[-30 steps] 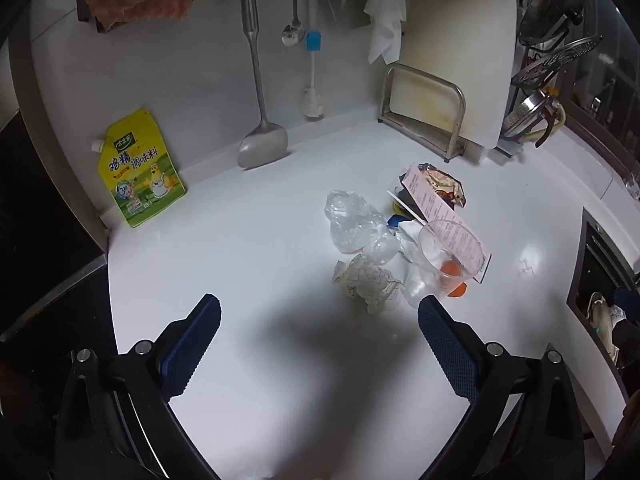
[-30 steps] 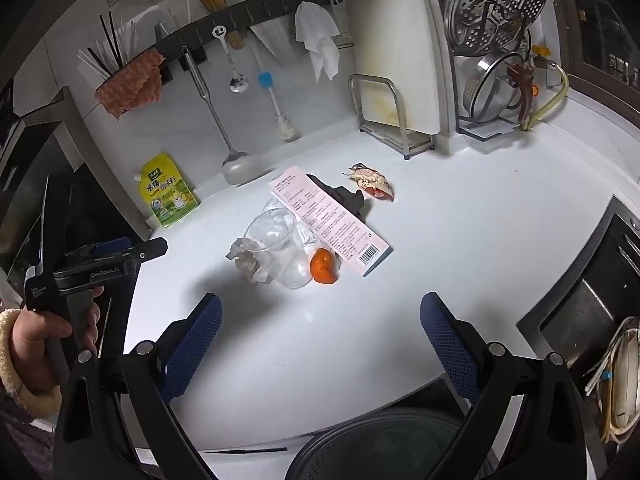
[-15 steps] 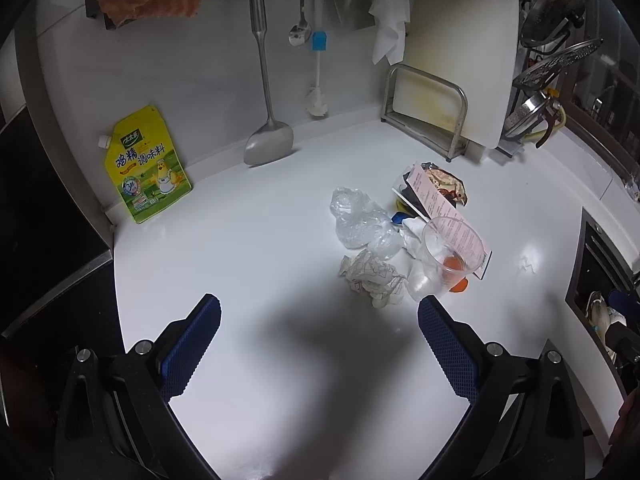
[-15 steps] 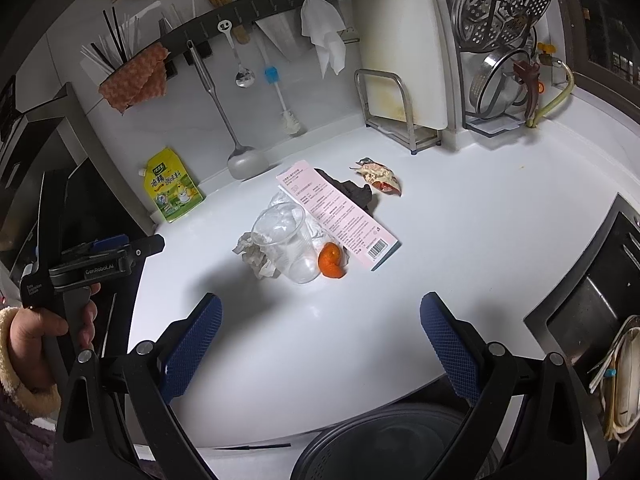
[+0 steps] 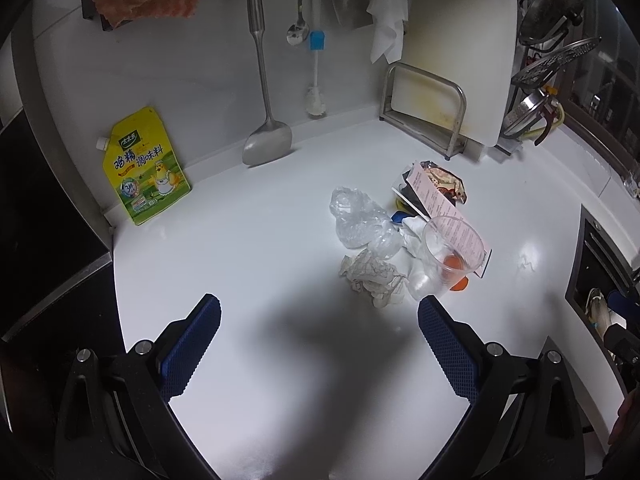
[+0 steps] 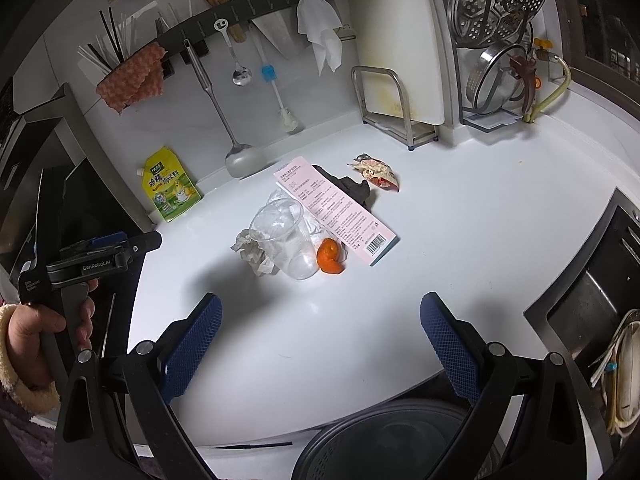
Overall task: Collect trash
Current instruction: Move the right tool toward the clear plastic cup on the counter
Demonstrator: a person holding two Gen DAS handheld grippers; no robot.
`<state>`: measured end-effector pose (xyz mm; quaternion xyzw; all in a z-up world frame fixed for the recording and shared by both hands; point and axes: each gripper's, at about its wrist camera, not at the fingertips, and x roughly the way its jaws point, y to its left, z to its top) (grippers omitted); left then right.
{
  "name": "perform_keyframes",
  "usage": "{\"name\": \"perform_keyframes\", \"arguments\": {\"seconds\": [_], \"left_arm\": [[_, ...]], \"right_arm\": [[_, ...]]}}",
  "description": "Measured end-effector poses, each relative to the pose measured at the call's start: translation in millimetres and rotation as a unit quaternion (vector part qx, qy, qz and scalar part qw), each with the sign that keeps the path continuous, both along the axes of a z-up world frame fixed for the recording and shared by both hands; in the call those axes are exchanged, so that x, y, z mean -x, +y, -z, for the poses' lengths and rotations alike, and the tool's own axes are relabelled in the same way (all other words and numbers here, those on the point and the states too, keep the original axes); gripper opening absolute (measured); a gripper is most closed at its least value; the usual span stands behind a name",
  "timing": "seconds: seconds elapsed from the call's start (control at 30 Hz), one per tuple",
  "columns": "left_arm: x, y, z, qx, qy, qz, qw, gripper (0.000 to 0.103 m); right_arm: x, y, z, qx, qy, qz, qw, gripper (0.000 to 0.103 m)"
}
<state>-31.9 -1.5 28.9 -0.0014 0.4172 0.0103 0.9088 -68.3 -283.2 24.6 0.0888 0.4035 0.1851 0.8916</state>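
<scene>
A pile of trash lies on the white counter (image 5: 248,272). It holds a clear plastic cup (image 5: 444,260) on its side, a crumpled tissue (image 5: 372,276), a clear plastic bag (image 5: 356,216), orange peel (image 6: 329,257), a pink box (image 6: 336,208), a dark wrapper (image 6: 354,190) and a snack wrapper (image 6: 376,172). My left gripper (image 5: 320,344) is open and empty, short of the tissue. My right gripper (image 6: 320,344) is open and empty, in front of the cup (image 6: 284,244). The left gripper also shows in the right wrist view (image 6: 108,248), at the left.
A yellow seasoning pouch (image 5: 146,168) leans on the back wall. A spatula (image 5: 268,136), spoon, brush and cloths hang from a rail. A cutting board (image 5: 456,52) stands in a rack. A dark round bin (image 6: 400,444) sits below the counter's front edge. A sink (image 6: 592,280) is at the right.
Both grippers have drifted slightly, so the trash pile sits a little more central in each view. Both stay open and empty. The trash has not moved.
</scene>
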Motion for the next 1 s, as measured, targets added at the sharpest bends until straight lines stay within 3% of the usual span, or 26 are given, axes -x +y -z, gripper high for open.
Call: {"name": "perform_keyframes", "arguments": {"seconds": [1.0], "left_arm": [[-4.6,29.5,13.3,0.003,0.015,-0.002,0.9999,0.097]], "right_arm": [[-19.5,34.8,15.3,0.003,0.012,-0.023,1.0,0.095]]}}
